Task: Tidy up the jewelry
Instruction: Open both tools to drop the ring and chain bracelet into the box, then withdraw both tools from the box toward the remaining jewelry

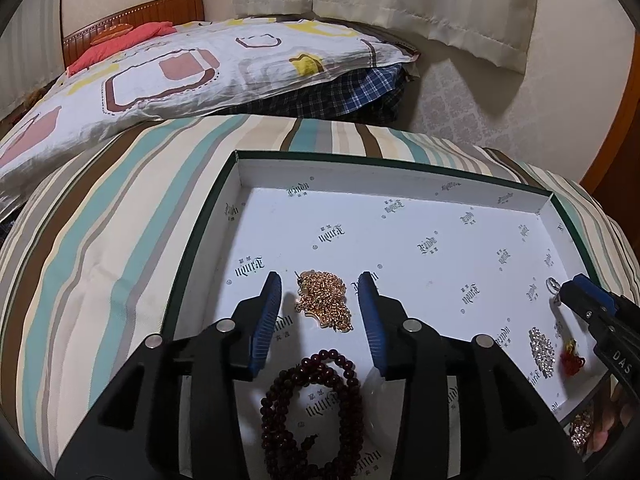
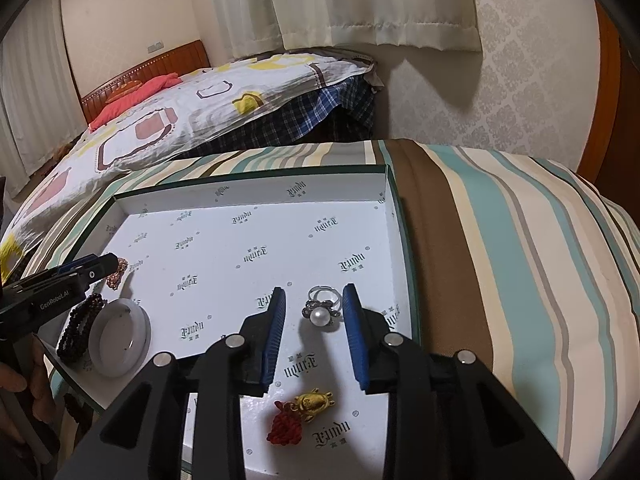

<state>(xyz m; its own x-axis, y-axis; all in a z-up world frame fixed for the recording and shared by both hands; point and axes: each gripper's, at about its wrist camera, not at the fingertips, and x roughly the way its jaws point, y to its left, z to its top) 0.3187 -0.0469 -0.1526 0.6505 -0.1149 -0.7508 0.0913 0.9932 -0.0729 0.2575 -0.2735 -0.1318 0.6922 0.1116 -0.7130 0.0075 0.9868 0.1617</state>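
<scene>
A white box lid (image 1: 400, 196) with a green rim lies on the striped bedding and holds the jewelry; it also shows in the right wrist view (image 2: 248, 192). My left gripper (image 1: 320, 290) is open, its jaws either side of a heap of gold chain (image 1: 325, 299). A dark red bead necklace (image 1: 316, 404) lies below it. My right gripper (image 2: 314, 302) is open around a pearl ring (image 2: 322, 310). A gold charm with a red knot (image 2: 304, 410) lies near its base. A white bangle (image 2: 120, 336) and dark beads (image 2: 80, 328) lie at the left.
A sparkly crystal piece (image 1: 542, 350) lies in the lid at the right. The striped bedding (image 2: 520, 260) surrounds the lid. A patterned quilt (image 1: 180, 76), a wooden headboard (image 1: 160, 12) and curtains (image 2: 360, 0) are behind.
</scene>
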